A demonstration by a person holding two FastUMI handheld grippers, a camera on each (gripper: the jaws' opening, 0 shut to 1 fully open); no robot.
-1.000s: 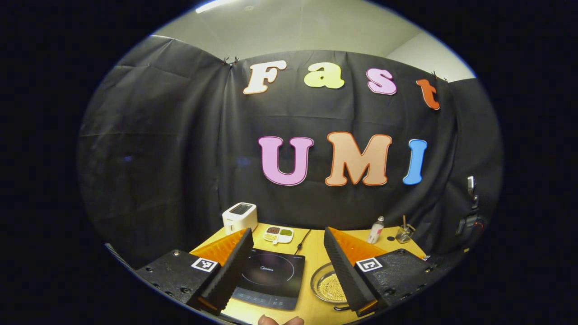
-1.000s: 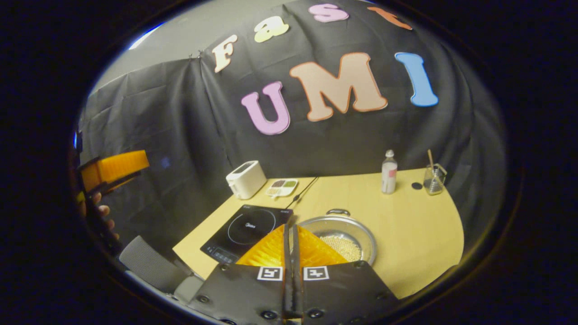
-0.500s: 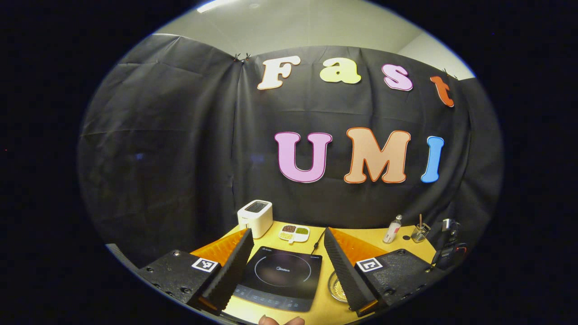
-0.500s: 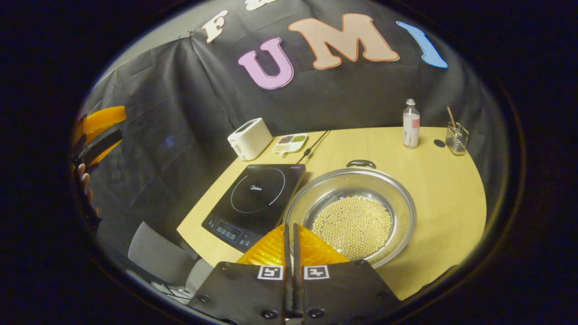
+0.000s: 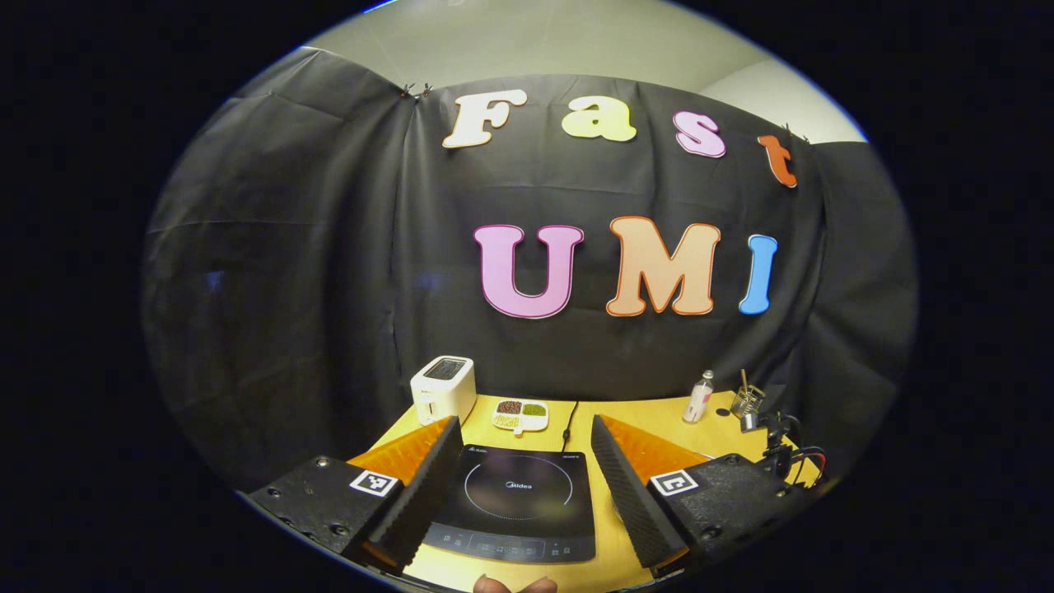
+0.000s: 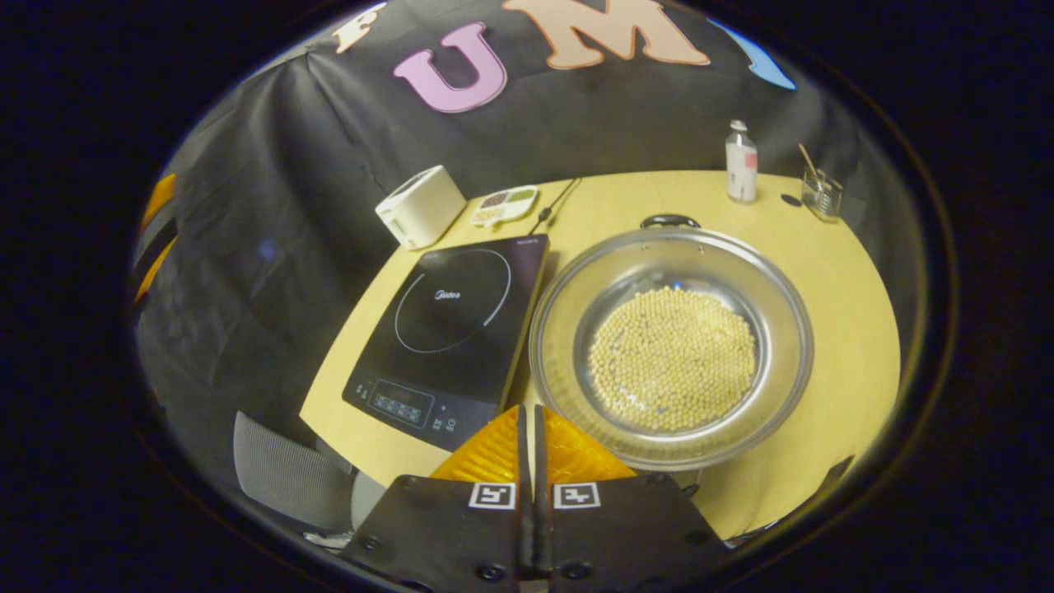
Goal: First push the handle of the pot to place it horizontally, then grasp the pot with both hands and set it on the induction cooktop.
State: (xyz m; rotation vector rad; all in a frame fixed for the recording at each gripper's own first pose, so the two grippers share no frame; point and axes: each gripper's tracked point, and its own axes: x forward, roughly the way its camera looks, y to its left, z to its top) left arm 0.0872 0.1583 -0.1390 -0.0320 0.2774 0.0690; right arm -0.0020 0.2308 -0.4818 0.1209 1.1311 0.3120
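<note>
Yellow tabletop [image 6: 823,272] against the black cloth wall; induction cooktop [image 6: 449,329] left of centre in the right gripper view, pot [image 6: 671,346] just beside it to the right, near rims nearly touching, pot full of pale beans [image 6: 671,358]. Over the last second the right gripper [image 6: 527,420] has dropped toward the table; the pot, small at centre a second ago, now spans much of the lower right of the frame; jaws pressed together with nothing between them, tips just off the pot's near rim. One dark handle [image 6: 669,221] shows on the far rim, above the pot in frame; near handle hidden behind the fingers. Judgement: closed tips suit a push on a handle, so the first step looks about to begin; pot not yet on the cooktop.

Left gripper [image 5: 519,478] spread wide, empty, framing the cooktop [image 5: 515,498]; its view has swung, and the pot has slid out of the lower right.

Room: open table right of the pot; toaster [image 6: 420,206], sectioned dish [image 6: 504,204], bottle [image 6: 741,161], glass [image 6: 821,193] along the far edge, well apart; near table edge close below the pot.
</note>
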